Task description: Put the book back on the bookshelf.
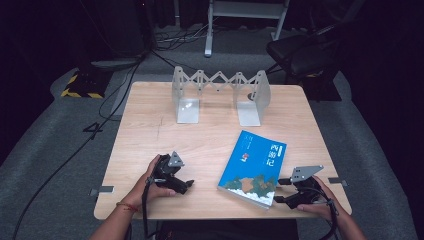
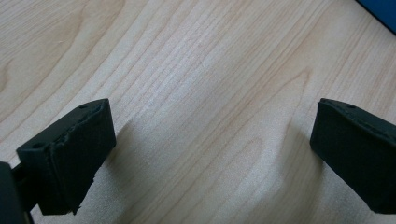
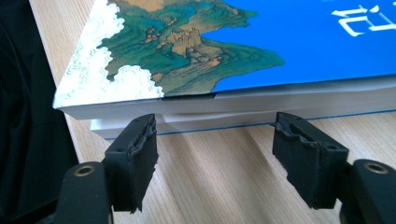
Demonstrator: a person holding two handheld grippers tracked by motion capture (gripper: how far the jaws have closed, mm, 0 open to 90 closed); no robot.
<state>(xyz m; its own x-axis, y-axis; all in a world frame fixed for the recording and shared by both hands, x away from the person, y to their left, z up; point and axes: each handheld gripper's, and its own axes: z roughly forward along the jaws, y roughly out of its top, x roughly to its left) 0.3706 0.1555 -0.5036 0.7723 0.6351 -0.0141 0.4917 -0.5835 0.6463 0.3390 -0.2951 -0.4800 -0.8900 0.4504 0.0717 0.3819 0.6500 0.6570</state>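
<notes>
**Blue paperback lies flat on pale wood, both tools spread wide beside it**

A thick paperback book point(image 1: 253, 168) lies flat on the near right part of the desk point(image 1: 150, 135), turned at a slant to the desk's edges. Its glossy cover is bright blue with white characters, and the lower corner carries a painted band of green and brown hills over curling white clouds. In the right gripper view the block of white pages shows as a smooth, slightly stepped edge, with the cover lifting a little from the pages near the corner.

The right hand-held gripper point(image 1: 284, 190) rests on the desk at the book's near right corner, its jaws standing well apart and pointing at the page edge. Its pads point(image 3: 140, 154) are black foam-like blocks with rough, torn-looking faces, close to the book; nothing is clamped between them.

The left hand-held gripper point(image 1: 187, 186) lies on the desk to the left of the book, well apart from it, held by the person's left hand point(image 1: 150, 182). Its jaws are also spread, with bare wood between the matte black pads point(image 2: 79, 154).

The desk is light wood with a fine, wavy grain. At its far side stands a grey metal bookend rack point(image 1: 220, 95), two flat L-shaped plates joined by a zigzag scissor lattice.
</notes>
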